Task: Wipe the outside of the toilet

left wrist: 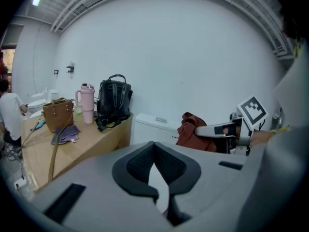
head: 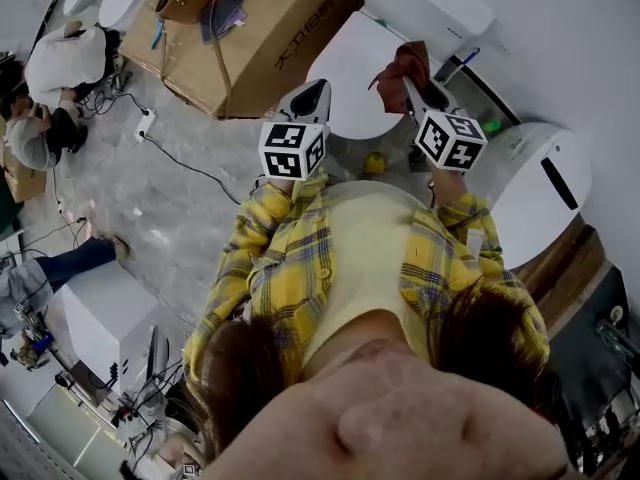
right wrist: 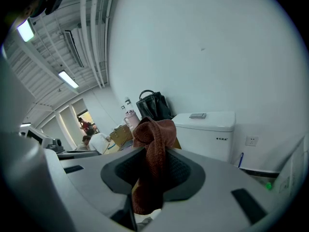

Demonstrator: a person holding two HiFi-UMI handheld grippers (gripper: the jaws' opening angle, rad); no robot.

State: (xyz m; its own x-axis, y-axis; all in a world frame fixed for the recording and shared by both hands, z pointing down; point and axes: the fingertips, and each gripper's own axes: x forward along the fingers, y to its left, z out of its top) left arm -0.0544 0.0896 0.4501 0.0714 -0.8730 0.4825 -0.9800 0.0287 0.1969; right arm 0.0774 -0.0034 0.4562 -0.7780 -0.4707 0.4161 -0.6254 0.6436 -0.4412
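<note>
Rust cloth (right wrist: 155,129) in right claw (right wrist: 153,153), toilet (right wrist: 207,132) beyond, box (head: 275,43) print seemingly unreadable

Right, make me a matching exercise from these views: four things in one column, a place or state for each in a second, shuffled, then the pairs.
Things
A. left gripper
B. right gripper
C. black handbag
D. toilet tank

Places or states
1. stands against the white wall
2. shut on the brown cloth
3. sits on the cardboard box
4. shut, nothing between the jaws

Pairs: A-4, B-2, C-3, D-1
</note>
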